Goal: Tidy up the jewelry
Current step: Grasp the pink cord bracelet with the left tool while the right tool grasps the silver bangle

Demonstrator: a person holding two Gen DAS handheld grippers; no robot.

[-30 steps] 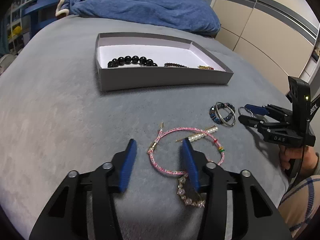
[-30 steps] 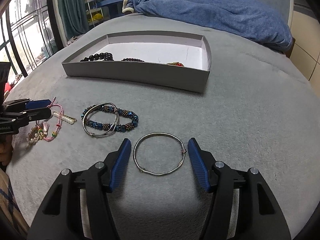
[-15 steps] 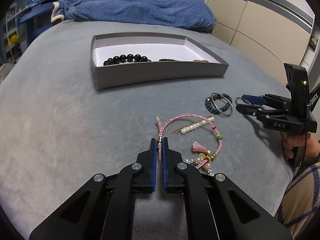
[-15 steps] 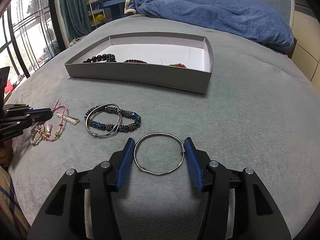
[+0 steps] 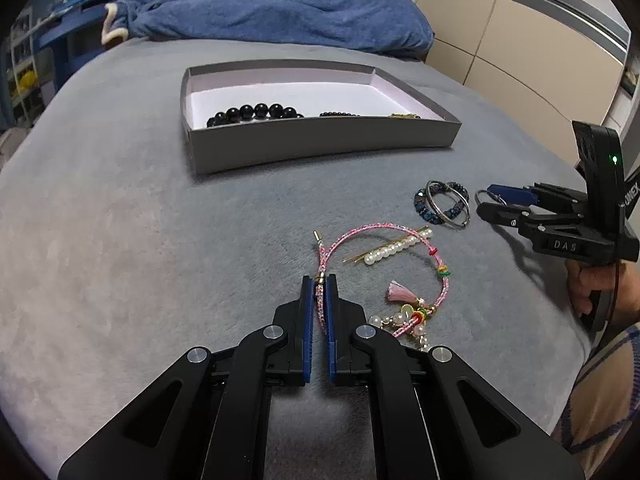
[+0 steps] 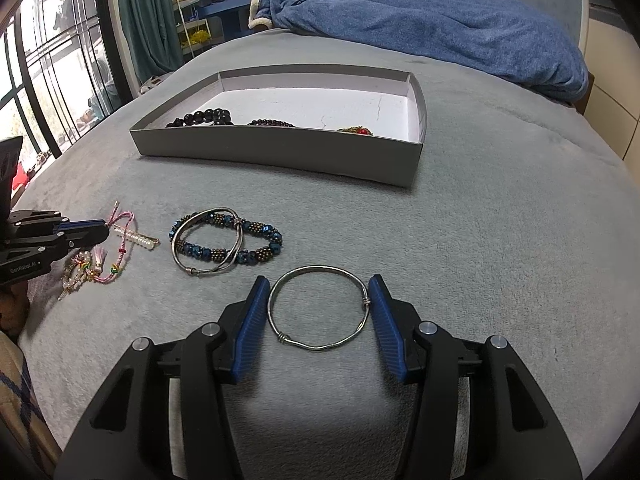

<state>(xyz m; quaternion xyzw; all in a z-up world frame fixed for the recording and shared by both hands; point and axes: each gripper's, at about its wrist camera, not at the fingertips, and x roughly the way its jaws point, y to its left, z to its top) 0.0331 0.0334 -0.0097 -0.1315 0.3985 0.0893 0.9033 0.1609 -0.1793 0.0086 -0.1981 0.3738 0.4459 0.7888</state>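
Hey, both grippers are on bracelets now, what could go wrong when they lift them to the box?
1. The left gripper is shut on the pink cord bracelet, which loops around the pearl hairpin; lifting may drag the hairpin along.
2. The right gripper pads flank the silver bangle at its outer edges; squeezing a thin ring could make it pop out or flip.
3. Dangling charms might snag the grey box wall.

Left gripper (image 5: 319,286) clamping pink bracelet (image 5: 384,236)
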